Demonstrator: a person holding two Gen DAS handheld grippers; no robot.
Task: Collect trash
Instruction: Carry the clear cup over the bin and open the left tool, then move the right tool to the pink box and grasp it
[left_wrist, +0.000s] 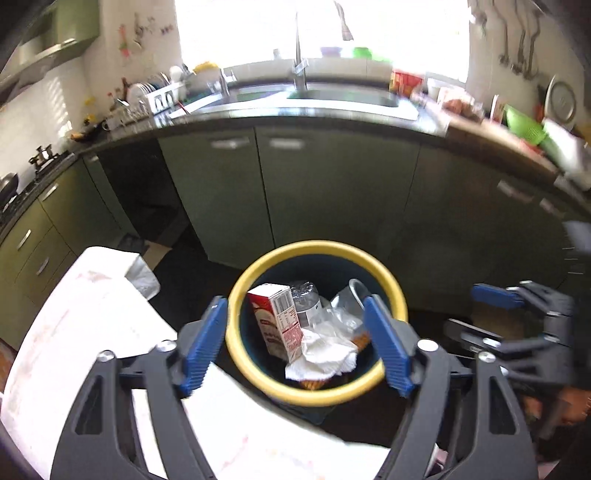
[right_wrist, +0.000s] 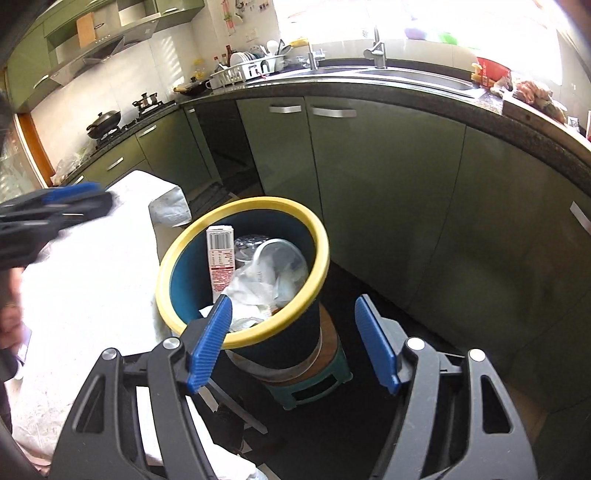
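The yellow-rimmed bin holds a carton, tissue and a clear bottle; above it, both the left gripper and the right gripper are spread, empty.

Bin with trash inside

The bin, dark blue with a yellow rim, stands on a small stool near the green cabinets, just right of a white-covered table. Inside, a red-and-white carton stands upright at the left; a clear bottle and clear cup lie farther back, with crumpled white tissue nearest.
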